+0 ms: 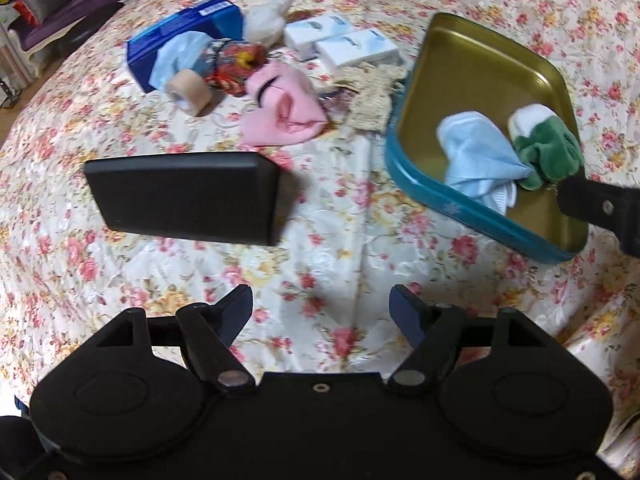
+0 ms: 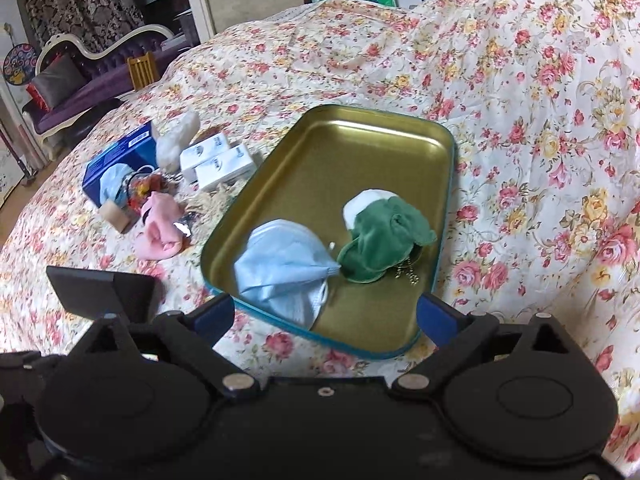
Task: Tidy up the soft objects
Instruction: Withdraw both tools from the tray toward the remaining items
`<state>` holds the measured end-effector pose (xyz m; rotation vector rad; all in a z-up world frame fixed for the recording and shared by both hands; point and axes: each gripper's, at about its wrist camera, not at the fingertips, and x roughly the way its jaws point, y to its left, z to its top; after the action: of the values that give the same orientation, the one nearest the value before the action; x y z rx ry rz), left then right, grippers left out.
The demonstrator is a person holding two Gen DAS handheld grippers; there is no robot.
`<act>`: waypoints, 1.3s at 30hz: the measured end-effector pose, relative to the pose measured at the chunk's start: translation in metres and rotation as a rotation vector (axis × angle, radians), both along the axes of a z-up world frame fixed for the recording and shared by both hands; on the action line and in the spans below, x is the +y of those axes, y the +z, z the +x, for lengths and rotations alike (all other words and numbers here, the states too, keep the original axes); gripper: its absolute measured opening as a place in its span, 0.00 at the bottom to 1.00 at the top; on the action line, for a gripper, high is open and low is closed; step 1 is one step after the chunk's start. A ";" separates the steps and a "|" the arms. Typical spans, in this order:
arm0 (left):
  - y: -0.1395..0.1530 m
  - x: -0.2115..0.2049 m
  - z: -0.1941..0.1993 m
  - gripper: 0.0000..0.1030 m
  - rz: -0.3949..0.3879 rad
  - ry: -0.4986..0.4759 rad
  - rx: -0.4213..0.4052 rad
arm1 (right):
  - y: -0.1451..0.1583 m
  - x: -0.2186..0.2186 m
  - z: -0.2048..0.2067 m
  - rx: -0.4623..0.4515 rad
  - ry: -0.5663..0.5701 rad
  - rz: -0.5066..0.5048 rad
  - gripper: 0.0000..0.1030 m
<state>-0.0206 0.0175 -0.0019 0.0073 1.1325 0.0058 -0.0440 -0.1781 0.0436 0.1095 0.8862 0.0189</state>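
Note:
A gold tin tray with a teal rim (image 2: 360, 148) (image 1: 480, 60) lies on the floral bedspread. In it lie a light blue face mask (image 2: 284, 268) (image 1: 476, 156) and a green and white plush toy (image 2: 380, 236) (image 1: 548, 148). A pink cloth (image 1: 280, 108) (image 2: 160, 228), a colourful fabric item (image 1: 236, 64), a beige knitted piece (image 1: 372, 92) and a white fluffy item (image 1: 268, 16) lie left of the tray. My left gripper (image 1: 322, 312) is open and empty over the bedspread. My right gripper (image 2: 326, 320) is open and empty at the tray's near edge.
A blue tissue box (image 1: 184, 36), two white tissue packs (image 1: 344, 40) and a tape roll (image 1: 188, 90) sit among the loose items. A black flat object (image 1: 188, 196) lies near the left gripper. A sofa and a chair stand beyond the bed.

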 end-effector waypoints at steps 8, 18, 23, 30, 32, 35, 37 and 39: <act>0.004 0.032 0.002 0.74 0.026 0.050 -0.036 | 0.001 0.020 -0.004 0.017 0.027 -0.031 0.99; 0.007 0.058 0.011 0.85 0.018 0.076 -0.055 | 0.000 0.042 -0.004 0.036 0.063 -0.061 1.00; 0.008 0.062 0.015 0.85 0.040 0.075 -0.063 | -0.003 0.044 0.000 0.054 0.062 -0.066 1.00; 0.004 0.073 0.021 0.85 0.049 0.078 -0.044 | -0.007 0.050 0.006 0.074 0.068 -0.076 1.00; 0.002 0.078 0.024 0.85 0.048 0.090 -0.035 | -0.008 0.053 0.008 0.077 0.075 -0.077 1.00; -0.001 0.085 0.028 0.85 0.042 0.102 -0.020 | -0.010 0.057 0.011 0.083 0.084 -0.080 1.00; -0.003 0.089 0.031 0.85 0.030 0.104 -0.008 | -0.012 0.062 0.013 0.089 0.093 -0.081 1.00; -0.004 0.094 0.034 0.85 0.015 0.103 0.003 | -0.014 0.066 0.016 0.095 0.105 -0.081 1.00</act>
<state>0.0131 0.1113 -0.0062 -0.0380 1.1349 0.1065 -0.0284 -0.1121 0.0297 -0.0121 0.9862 0.0757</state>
